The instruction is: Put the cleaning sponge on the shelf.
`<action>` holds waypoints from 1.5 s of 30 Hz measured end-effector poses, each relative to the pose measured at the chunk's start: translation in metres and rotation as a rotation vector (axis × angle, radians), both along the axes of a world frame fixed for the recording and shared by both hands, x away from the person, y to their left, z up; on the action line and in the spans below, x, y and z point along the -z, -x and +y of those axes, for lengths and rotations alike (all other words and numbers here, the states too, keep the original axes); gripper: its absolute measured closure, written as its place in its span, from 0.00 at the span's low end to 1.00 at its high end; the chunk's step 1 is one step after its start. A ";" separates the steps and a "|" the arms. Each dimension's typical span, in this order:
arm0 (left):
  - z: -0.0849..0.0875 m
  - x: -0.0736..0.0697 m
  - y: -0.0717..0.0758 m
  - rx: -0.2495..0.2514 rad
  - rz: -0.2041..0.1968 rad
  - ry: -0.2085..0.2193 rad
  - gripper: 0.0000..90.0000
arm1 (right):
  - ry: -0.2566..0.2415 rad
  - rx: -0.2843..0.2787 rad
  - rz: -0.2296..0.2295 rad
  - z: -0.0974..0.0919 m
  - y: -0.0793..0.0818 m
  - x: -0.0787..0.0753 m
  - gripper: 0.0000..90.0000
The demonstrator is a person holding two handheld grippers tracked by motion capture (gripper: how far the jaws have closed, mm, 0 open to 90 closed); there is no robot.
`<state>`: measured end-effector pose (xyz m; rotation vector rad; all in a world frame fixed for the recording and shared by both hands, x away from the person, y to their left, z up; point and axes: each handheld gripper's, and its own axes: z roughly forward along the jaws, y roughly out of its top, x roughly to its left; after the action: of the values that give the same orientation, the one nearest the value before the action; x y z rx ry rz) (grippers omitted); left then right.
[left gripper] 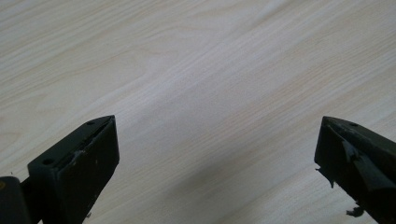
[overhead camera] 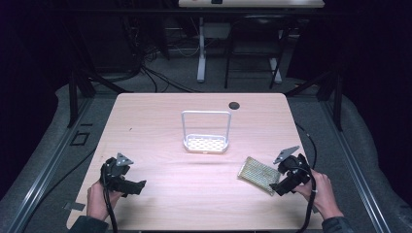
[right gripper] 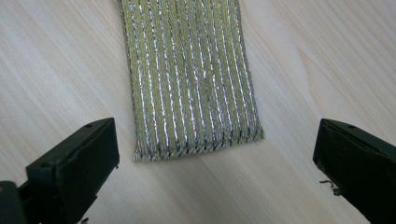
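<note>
Now my R gripper (right gripper: 215,154) sits w/ jaws wide apart, nothing held, just short of the scouring pad (right gripper: 189,74); L gripper (left gripper: 217,154) likewise wide open over bare table (left gripper: 196,70).

A lab or recording workspace is suggested: a pale wood-grain table (overhead camera: 160,121) is set inside a dark frame of black metal struts (overhead camera: 74,97), cables (overhead camera: 160,77) are strewn over the grey carpet behind, and a white-legged desk (overhead camera: 201,53) is placed farther back.
</note>
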<state>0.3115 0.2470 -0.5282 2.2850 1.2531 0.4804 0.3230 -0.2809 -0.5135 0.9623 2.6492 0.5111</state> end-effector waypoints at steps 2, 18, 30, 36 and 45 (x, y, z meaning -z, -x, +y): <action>0.000 0.000 -0.001 0.004 0.001 -0.005 0.00 | -0.004 -0.020 0.015 0.004 -0.005 0.002 0.00; -0.001 0.001 -0.001 0.014 0.011 -0.005 0.00 | 0.012 -0.124 0.090 0.026 -0.031 0.022 0.00; -0.001 0.001 0.000 0.014 0.010 -0.007 0.00 | 0.056 -0.156 0.114 0.036 -0.038 0.032 0.00; -0.003 0.002 -0.001 0.022 0.020 -0.011 0.00 | 0.074 -0.164 0.145 0.037 -0.040 0.039 0.00; -0.002 0.001 0.000 0.021 0.020 -0.010 0.00 | 0.089 -0.157 0.167 0.038 -0.043 0.045 0.06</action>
<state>0.3118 0.2454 -0.5295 2.3142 1.2379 0.4581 0.3658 -0.2432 -0.5581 0.8068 2.8863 0.3562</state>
